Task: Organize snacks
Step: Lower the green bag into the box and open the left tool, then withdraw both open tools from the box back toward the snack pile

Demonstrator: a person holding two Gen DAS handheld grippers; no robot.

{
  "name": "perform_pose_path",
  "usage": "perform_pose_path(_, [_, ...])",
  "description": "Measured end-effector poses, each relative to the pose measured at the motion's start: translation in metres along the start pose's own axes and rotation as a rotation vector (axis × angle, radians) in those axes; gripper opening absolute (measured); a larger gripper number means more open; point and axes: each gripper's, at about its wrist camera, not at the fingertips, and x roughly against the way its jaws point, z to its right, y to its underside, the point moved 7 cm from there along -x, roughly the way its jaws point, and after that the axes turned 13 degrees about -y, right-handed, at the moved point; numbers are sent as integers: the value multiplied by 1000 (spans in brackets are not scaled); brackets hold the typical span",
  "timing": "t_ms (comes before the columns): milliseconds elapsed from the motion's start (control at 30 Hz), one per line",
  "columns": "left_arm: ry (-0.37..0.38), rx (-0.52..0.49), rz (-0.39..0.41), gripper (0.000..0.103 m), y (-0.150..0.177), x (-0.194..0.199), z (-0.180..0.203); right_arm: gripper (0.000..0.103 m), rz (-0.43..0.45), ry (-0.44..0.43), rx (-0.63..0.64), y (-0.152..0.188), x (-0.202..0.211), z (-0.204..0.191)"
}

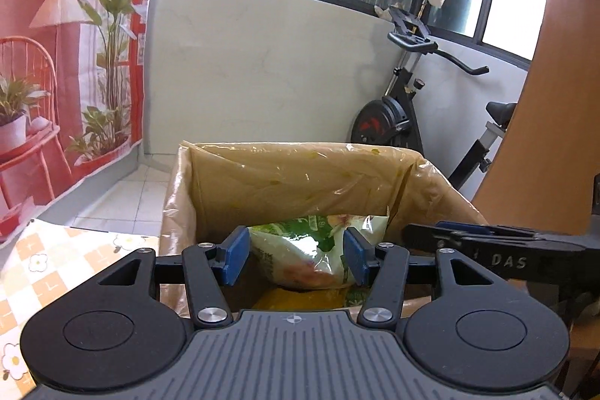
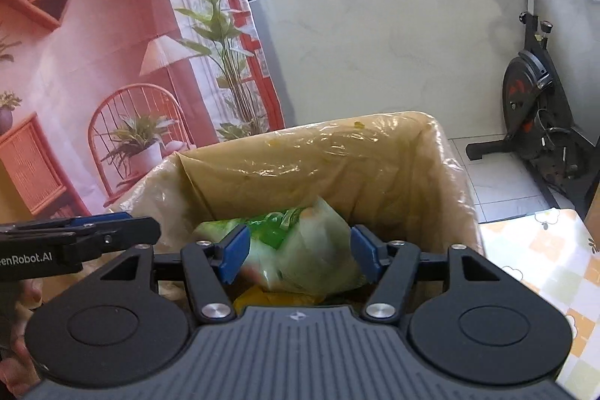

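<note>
The green snack bag (image 1: 318, 252) lies inside the lined cardboard box (image 1: 285, 175) — left gripper (image 1: 296, 255) and right gripper (image 2: 302, 253) both hover with fingers apart, gripping nothing. A careless dip could snag the plastic liner (image 2: 442, 175).

Between the matt black left gripper's (image 1: 296, 259) blue rubbery pads (image 1: 237, 255) lies a glossy, crinkled plastic snack bag (image 1: 311, 250). Past the fingertips, the brown cardboard box (image 1: 300, 175) wears a shiny, wrinkled clear plastic liner (image 1: 176, 190). The fingers' pivot screws (image 1: 212, 314) look like polished metal.
</note>
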Motion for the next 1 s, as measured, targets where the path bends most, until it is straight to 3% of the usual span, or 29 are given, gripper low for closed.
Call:
perform_pose_path(533, [-22,-30,57,58,18,71,-20,64,102,1,80,22,72,-47])
perform_pose_path(900, [18,-8,14,60,64,83,-20,64,106,60,105,75,115,-55])
perform_pose_path(1000, [55,6,-11,66,78,80,-10,71,87,83,116,94,124,-52])
